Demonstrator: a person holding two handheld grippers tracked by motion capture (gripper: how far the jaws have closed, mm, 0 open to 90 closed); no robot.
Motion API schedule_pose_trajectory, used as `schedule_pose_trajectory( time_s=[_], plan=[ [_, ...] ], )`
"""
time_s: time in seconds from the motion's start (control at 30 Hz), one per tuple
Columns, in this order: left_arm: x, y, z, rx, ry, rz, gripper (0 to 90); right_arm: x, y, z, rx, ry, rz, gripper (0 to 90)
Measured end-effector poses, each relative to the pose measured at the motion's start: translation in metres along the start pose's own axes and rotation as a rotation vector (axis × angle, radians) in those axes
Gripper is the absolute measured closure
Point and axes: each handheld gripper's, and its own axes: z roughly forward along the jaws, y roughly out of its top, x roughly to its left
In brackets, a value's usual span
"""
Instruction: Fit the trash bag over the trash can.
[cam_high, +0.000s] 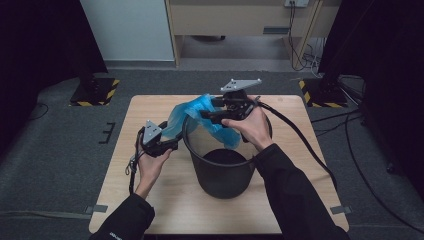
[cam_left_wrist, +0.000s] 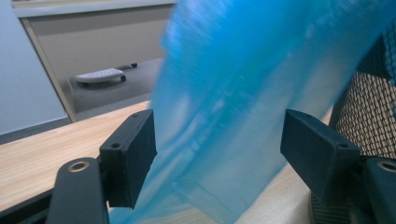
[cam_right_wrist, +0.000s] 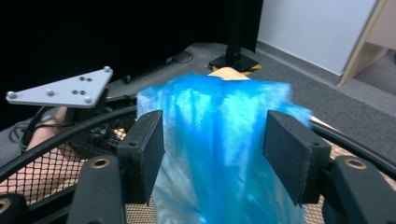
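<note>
Wooden table (cam_high: 150, 200) on grey carpet (cam_high: 50, 165) bears bin (cam_high: 222, 175).

Both forearms reach in from the near side, sleeves dark. The left hand (cam_high: 151, 165) holds its hand-held gripper (cam_high: 172, 141) low, pointing to the right, jaws spread wide apart. The right hand (cam_high: 253, 127) is raised higher and farther forward, its hand-held gripper (cam_high: 205, 115) pointing left toward the other, jaws likewise parted, grey plate on top, cable trailing behind.
</note>
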Motion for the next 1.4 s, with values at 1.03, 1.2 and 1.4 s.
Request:
schedule_pose_trajectory(
  time_s=[1.03, 1.2, 1.4],
  plan=[
    [-0.004, 0.015, -0.042, -0.136, 0.004, -0.041, 50.8, 0.003, -0.014, -0.028, 0.100, 0.001, -0.014, 90.0],
    [0.003, 0.008, -0.035, -0.095, 0.048, -0.051, 38.8, 0.003, -0.023, -0.009, 0.257, -0.030, -0.011, 90.0],
    [0.000, 0.006, -0.023, -0.063, 0.069, -0.012, 27.0, 0.003, -0.022, -0.010, 0.236, -0.037, -0.019, 84.9]
  ],
)
